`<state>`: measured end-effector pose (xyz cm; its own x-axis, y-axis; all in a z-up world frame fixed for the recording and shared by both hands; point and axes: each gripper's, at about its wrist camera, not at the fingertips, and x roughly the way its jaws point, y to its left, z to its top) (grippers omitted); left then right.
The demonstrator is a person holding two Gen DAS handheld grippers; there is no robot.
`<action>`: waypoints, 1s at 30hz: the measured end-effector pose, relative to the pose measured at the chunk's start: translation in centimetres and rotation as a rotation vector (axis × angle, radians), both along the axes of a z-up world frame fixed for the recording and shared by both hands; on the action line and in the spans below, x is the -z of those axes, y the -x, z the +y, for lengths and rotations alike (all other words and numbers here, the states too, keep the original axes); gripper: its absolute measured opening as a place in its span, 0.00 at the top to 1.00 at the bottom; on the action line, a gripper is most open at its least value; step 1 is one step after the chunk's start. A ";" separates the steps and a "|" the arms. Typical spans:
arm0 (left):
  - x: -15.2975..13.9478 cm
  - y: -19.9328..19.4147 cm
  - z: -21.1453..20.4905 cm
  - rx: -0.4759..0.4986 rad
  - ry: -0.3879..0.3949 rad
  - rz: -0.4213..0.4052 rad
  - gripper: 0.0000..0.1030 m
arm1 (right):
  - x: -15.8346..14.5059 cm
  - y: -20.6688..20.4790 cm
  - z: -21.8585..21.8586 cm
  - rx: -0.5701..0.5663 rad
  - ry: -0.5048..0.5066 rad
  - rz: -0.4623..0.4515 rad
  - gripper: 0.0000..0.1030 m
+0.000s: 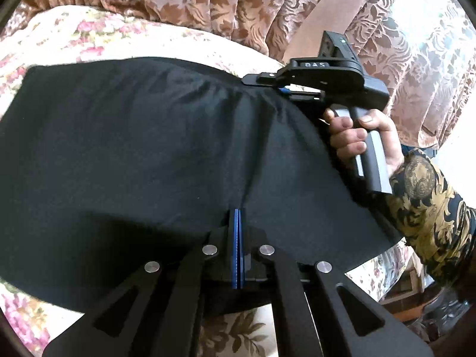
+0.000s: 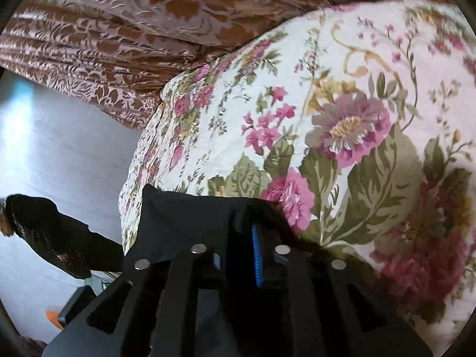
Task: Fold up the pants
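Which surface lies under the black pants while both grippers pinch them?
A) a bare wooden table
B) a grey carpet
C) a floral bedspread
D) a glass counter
C: the black pants hang over a white floral bedspread, pink flowers showing beyond the right gripper.

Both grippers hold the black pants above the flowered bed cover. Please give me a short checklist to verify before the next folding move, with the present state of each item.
1. Left gripper shut on the black pants: ok.
2. Right gripper shut on the pants: ok, cloth bunches around its blue pad.
3. Cloth between both grippers spread without twist: ok, only light wrinkles near the right gripper.
4. Flowered bed cover ahead free of other things: ok in the part shown.
5. Lower end of the pants hanging evenly: cannot tell, hidden.
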<state>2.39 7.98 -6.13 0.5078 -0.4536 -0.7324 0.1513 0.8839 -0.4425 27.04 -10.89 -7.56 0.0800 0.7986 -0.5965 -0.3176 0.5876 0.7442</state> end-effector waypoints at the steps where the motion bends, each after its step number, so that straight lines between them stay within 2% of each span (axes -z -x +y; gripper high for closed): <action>1: -0.4 0.3 0.2 -0.009 -0.006 -0.010 1.00 | -0.8 0.2 -0.3 0.012 -0.001 -0.018 0.69; 2: -0.8 0.7 0.8 -0.029 -0.011 -0.020 1.00 | -1.2 0.3 -0.7 0.031 0.001 -0.030 0.53; 3: -1.0 1.0 1.5 -0.052 -0.014 -0.022 1.00 | -1.8 0.3 -1.4 0.064 0.011 -0.048 0.51; 5: -1.3 1.8 3.4 -0.116 -0.018 -0.023 1.00 | -3.1 0.3 -2.6 0.116 0.032 -0.075 0.51; 7: -1.5 2.8 5.6 -0.188 0.002 -0.024 1.00 | -5.0 1.3 -3.1 0.119 0.041 -0.126 0.53; 12: -1.8 5.4 10.7 -0.374 0.033 -0.012 1.00 | -8.3 6.9 -1.3 0.015 0.106 -0.253 0.53; 15: -2.0 7.3 14.1 -0.485 0.049 -0.005 1.00 | -8.0 10.2 -0.7 -0.009 0.136 -0.267 0.53; 19: -1.9 9.1 18.4 -0.628 0.148 0.008 1.00 | -6.7 15.2 0.1 -0.040 0.184 -0.275 0.52; 22: -1.9 9.0 20.1 -0.675 0.212 0.009 1.00 | -5.5 17.9 0.0 -0.047 0.208 -0.260 0.52; 24: -2.0 8.5 20.4 -0.692 0.210 0.006 1.00 | -4.6 19.0 -0.5 -0.038 0.220 -0.237 0.51; 26: -1.4 7.7 20.7 -0.700 0.198 0.047 1.00 | -4.1 19.6 -1.1 -0.016 0.226 -0.226 0.51; 30: -0.4 6.9 21.1 -0.715 0.196 0.078 1.00 | -3.5 20.1 -2.0 0.014 0.214 -0.203 0.46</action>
<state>-4.47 29.07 -5.75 0.6776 -0.1580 -0.7183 -0.4698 0.6584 -0.5880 6.90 -12.93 -4.06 0.2252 0.6541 -0.7221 -0.4385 0.7298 0.5244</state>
